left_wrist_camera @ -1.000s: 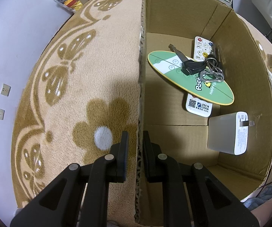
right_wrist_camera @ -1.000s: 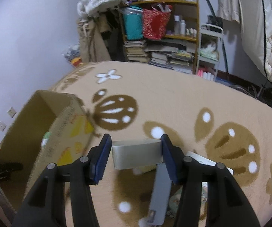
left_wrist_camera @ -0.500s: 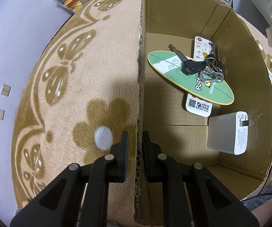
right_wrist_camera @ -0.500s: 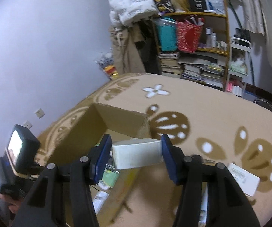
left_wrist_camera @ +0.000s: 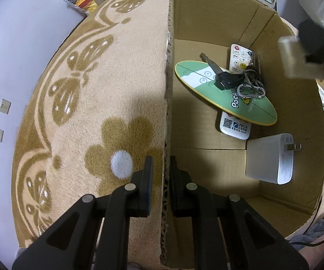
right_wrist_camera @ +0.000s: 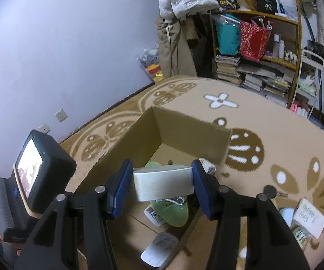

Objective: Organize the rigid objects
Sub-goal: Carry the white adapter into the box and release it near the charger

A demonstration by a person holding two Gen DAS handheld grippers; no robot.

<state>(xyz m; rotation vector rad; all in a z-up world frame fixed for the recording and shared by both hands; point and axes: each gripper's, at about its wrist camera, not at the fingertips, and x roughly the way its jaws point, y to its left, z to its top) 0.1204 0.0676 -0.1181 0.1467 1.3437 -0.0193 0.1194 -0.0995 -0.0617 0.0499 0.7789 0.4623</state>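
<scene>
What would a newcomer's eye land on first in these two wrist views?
First, the open brown cardboard box on the beige flower-patterned rug, holding a green oval board topped by a black key bunch. Next, the right gripper, shut on a pale rectangular block above the box. The left gripper clamps the box's near wall.

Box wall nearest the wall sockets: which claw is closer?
Left. The left claw is clamped on that cardboard box wall itself. The right claw hangs above the box opening, holding a white block.
</scene>
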